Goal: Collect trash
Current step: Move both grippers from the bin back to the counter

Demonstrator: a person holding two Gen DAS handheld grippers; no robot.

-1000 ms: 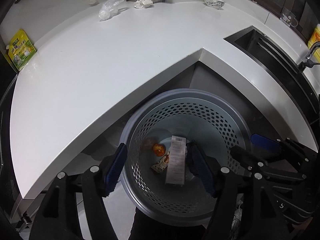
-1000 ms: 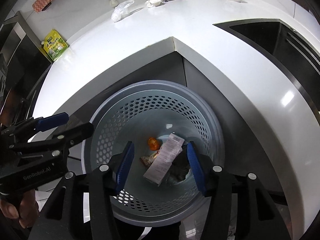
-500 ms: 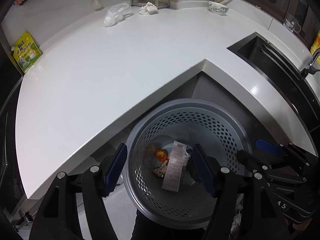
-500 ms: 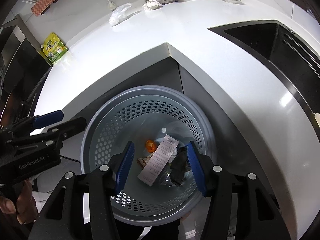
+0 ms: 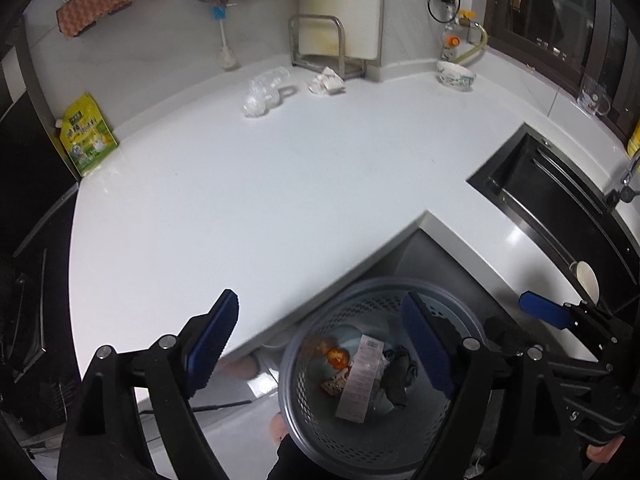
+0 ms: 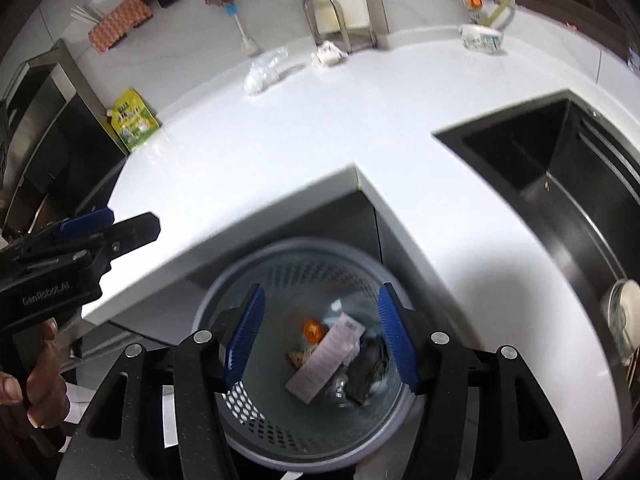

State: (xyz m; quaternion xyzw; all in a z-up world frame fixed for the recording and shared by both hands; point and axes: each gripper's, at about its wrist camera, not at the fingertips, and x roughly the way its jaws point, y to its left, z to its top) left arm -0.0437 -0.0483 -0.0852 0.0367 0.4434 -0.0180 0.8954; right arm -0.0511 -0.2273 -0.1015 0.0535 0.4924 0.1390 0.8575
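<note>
A grey perforated trash basket [image 5: 316,432] [image 6: 228,296] stands on the floor below the counter's inner corner. It holds a white receipt-like wrapper [image 5: 360,376] [image 6: 326,356], an orange scrap [image 5: 337,357] [image 6: 312,330] and a dark crumpled piece [image 5: 398,376] [image 6: 366,368]. My left gripper [image 5: 326,336] is open and empty above the basket's left rim. My right gripper [image 6: 322,334] is open and empty over the basket. On the far counter lie a clear crumpled plastic bag [image 5: 264,90] [image 6: 262,70] and a crumpled white tissue [image 5: 326,82] [image 6: 328,54].
The white L-shaped counter [image 5: 240,208] [image 6: 320,132] carries a yellow-green pouch [image 5: 86,136] [image 6: 132,120] at the left, a bowl [image 5: 456,74] [image 6: 482,38] at the back and a metal rack [image 5: 320,44]. A black sink [image 5: 560,208] [image 6: 560,184] lies to the right.
Both grippers have risen and tilted up toward the counter. The basket now sits lower and smaller in both views, and more of the back wall shows.
</note>
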